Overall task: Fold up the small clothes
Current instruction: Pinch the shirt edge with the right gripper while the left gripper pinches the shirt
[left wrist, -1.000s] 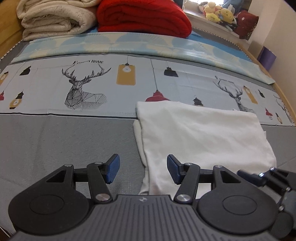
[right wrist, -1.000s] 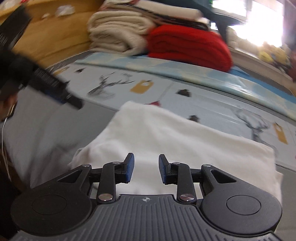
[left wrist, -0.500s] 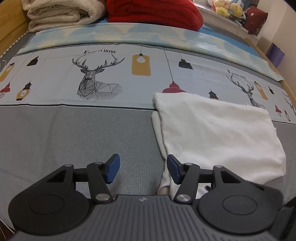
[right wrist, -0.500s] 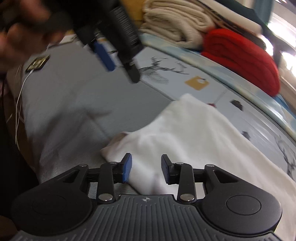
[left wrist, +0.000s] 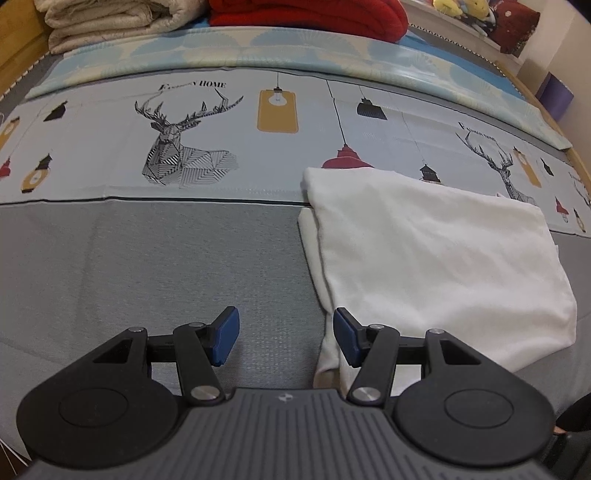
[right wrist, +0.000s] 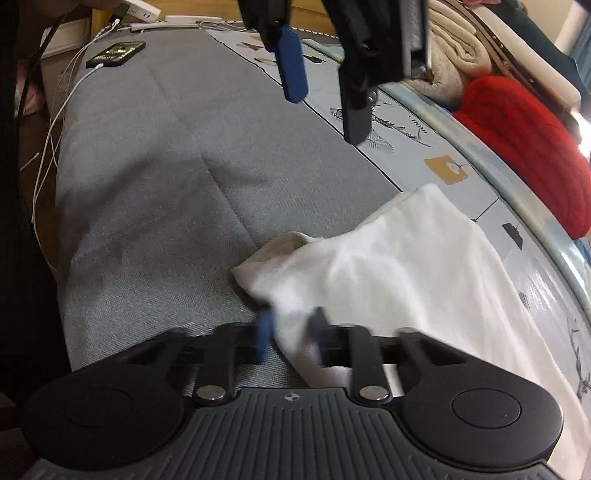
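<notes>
White garment (left wrist: pixel 424 254) lies on the bed (left wrist: pixel 147 266), partly folded into a rough rectangle, straddling the grey quilt and the deer-print sheet (left wrist: pixel 184 155); an under-layer sticks out along its left edge. Left hand-held gripper (left wrist: pixel 282 338) hovers wide, holding nothing, with its right pad over that left edge, likely lined up to take the edge for the next fold. Right hand-held gripper (right wrist: pixel 291 338) is at the near corner of the garment (right wrist: pixel 406 277), cloth between its fingers and bunched upward there. Blurred, so I cannot tell whether it has clamped or only brackets the corner. The corner is a sensible grab point: lifting it lets the layer carry over. Left gripper also hangs overhead in the right wrist view (right wrist: pixel 325 88). Folded red blanket (left wrist: pixel 306 14) and beige blanket (left wrist: pixel 110 18) sit stacked at the far end, clear of the work.
</notes>
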The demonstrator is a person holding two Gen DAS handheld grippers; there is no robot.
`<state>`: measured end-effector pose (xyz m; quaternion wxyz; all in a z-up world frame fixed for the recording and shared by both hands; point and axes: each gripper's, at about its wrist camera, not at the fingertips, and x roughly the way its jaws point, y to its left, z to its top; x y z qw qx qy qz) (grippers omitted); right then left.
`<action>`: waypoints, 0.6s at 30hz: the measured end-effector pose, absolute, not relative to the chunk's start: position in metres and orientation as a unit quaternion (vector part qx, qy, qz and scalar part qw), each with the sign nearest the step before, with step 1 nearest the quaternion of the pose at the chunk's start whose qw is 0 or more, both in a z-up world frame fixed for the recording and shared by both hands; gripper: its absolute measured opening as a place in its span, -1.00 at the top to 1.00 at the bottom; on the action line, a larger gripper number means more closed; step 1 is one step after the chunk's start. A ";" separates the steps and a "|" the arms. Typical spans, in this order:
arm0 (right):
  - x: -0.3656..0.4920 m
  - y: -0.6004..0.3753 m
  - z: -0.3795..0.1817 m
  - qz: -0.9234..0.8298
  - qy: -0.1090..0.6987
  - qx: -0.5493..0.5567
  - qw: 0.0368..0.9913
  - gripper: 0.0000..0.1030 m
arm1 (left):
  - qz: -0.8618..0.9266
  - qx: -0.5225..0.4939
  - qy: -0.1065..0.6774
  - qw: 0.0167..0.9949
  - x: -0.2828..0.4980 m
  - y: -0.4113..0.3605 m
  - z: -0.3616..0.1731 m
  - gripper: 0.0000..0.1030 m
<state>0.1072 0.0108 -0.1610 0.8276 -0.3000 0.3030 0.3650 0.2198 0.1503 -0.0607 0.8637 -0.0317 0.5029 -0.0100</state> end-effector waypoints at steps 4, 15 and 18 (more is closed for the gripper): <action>0.116 -0.003 -0.139 0.360 0.304 -0.239 0.849 0.90 | -0.019 -0.053 0.522 0.851 0.231 0.144 -0.068 -0.34; 0.110 -0.042 -0.099 0.354 0.284 -0.154 0.878 0.92 | -0.040 -0.216 0.572 0.790 0.266 0.136 -0.102 -0.61; 0.105 -0.048 -0.099 0.360 0.279 -0.156 0.877 0.92 | -0.040 -0.219 0.578 0.785 0.275 0.131 -0.111 -0.56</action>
